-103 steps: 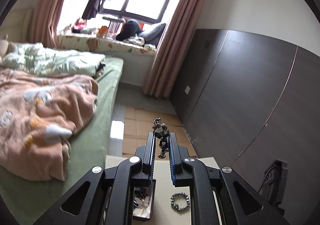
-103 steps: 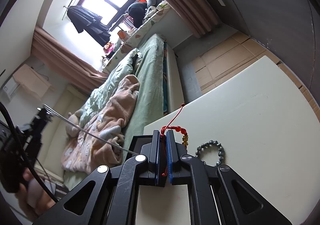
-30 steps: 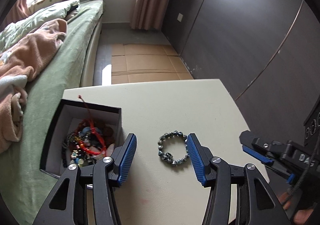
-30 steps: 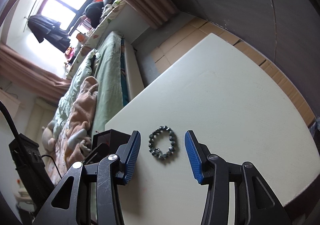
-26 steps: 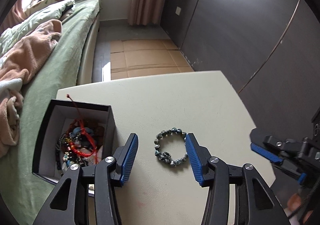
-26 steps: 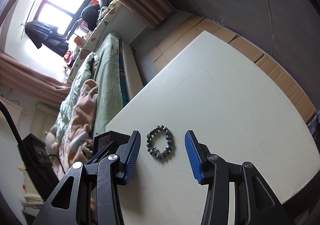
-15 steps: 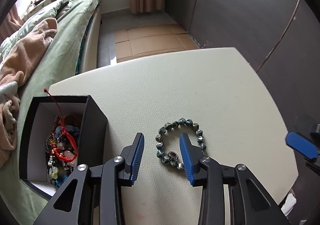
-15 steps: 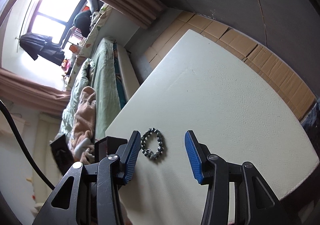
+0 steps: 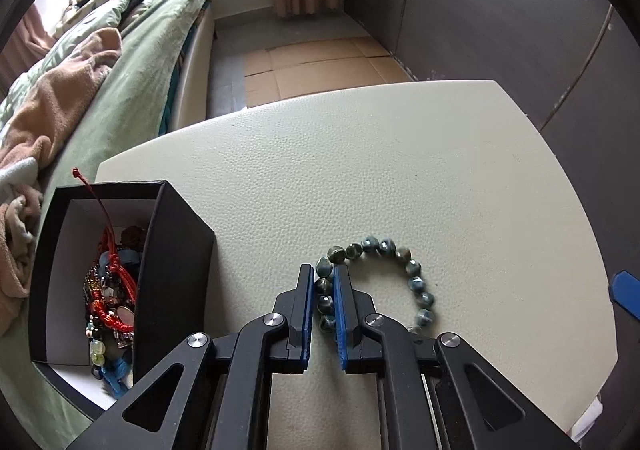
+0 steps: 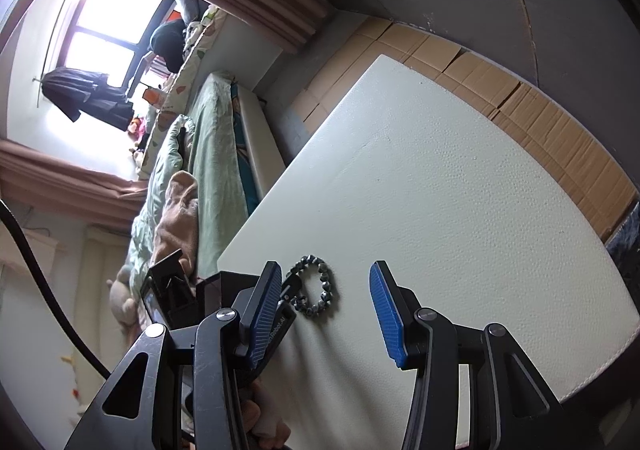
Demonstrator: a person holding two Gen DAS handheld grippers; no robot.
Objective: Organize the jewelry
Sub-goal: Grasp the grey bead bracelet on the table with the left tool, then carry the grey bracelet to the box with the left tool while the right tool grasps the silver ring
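Note:
A grey-green bead bracelet (image 9: pixel 400 254) lies on the cream table (image 9: pixel 380 170). My left gripper (image 9: pixel 323 290) is shut on the bracelet's left side, low at the table surface. The black jewelry box (image 9: pixel 176 250) stands just left of it, holding a red cord bracelet (image 9: pixel 114 270) and several other pieces. My right gripper (image 10: pixel 324 302) is open and empty, raised above the table; the bracelet (image 10: pixel 326 282) and the left gripper's tip (image 10: pixel 292 284) show between its fingers, with the box (image 10: pixel 212 290) to the left.
A bed with green sheets and a peach blanket (image 9: pixel 60 98) runs along the left of the table. Cardboard sheets (image 9: pixel 320 66) cover the floor beyond the far edge. A dark wall panel (image 9: pixel 500 10) stands to the right.
My left gripper has come down and forward and closed its fingers on the bracelet's left side. My right gripper has stayed open and drawn back, tilting further.

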